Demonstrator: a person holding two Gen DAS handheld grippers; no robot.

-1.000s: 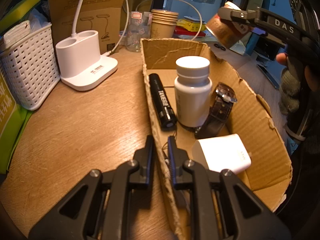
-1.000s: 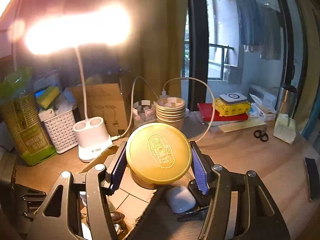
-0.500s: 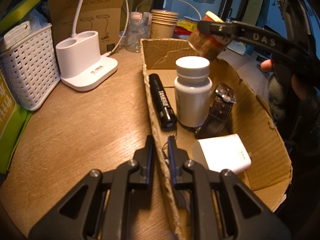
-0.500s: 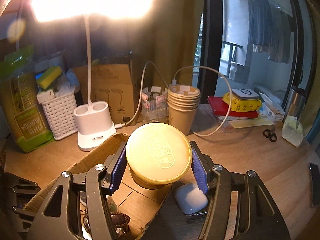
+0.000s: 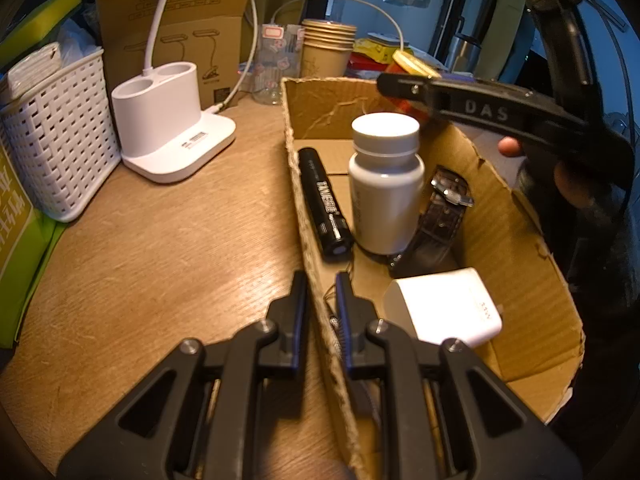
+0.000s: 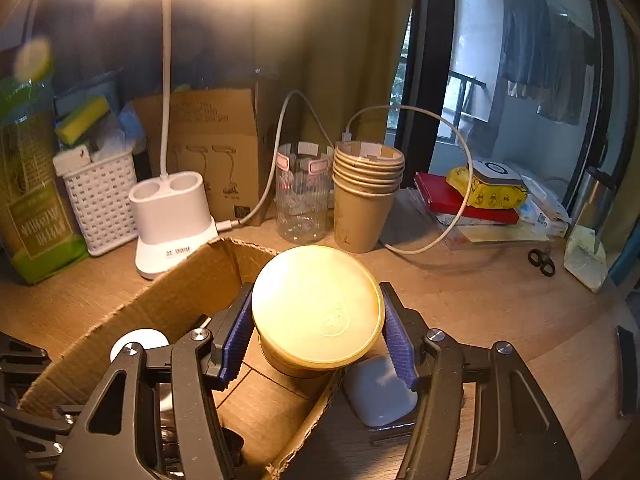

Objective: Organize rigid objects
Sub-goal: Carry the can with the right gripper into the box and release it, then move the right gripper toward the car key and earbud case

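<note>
R gripper [image 6: 316, 344] w/ gold-lidded jar [image 6: 316, 312] over cardboard box [image 5: 516, 216], frame centre.
Jaws clamp jar sides; L gripper [image 5: 321, 300] pinches box's left wall, lower centre.

Wooden table [image 6: 500, 308], curtain [image 6: 340, 60], perhaps a window [image 6: 472, 92]

Left matte black plastic two-finger gripper [image 5: 322, 292]: triangular cut-outs in the arms, silver screws at the joints, flat black fingers [image 5: 299, 300]. Right matte black plastic two-finger gripper [image 6: 318, 330]: same frame, silver screws, ribbed blue pads on fingers [image 6: 236, 336]. White "DAS" lettering on its side, left wrist view. Bare-skinned hand [image 5: 568, 178] behind it, dark sleeve.
</note>
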